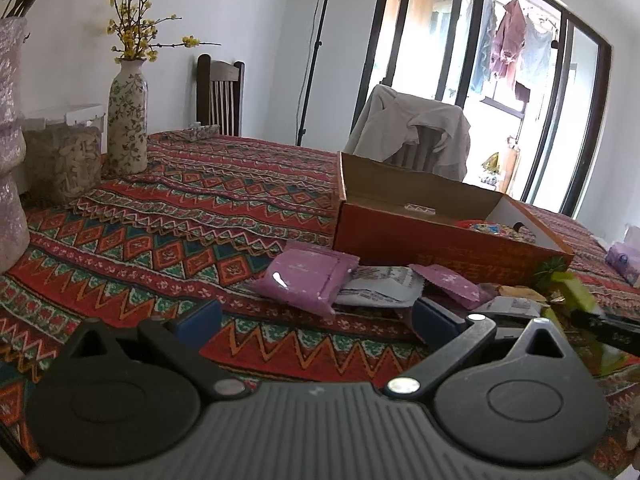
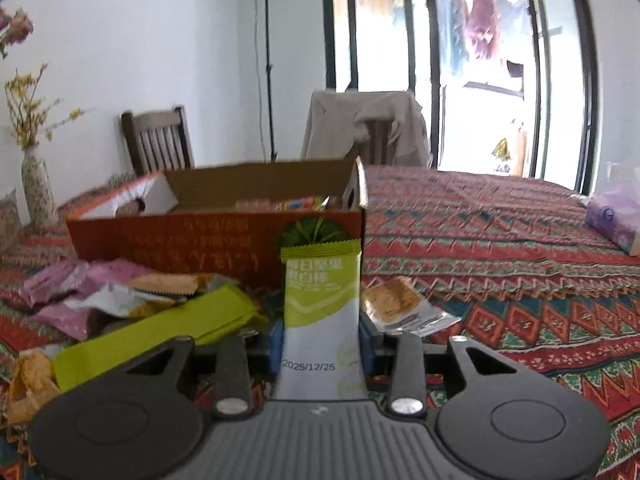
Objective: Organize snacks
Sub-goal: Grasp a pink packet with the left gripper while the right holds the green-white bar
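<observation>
Between right fingers, green snack bar

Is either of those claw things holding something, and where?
Right gripper clamps a green-and-white snack bar packet at its lower white half; left gripper holds nothing.

Your left gripper hovers with jaws wide apart above the patterned tablecloth. Just beyond it lies a purple packet, touching a white wrapper. The orange cardboard box sits farther right, open-topped.
</observation>
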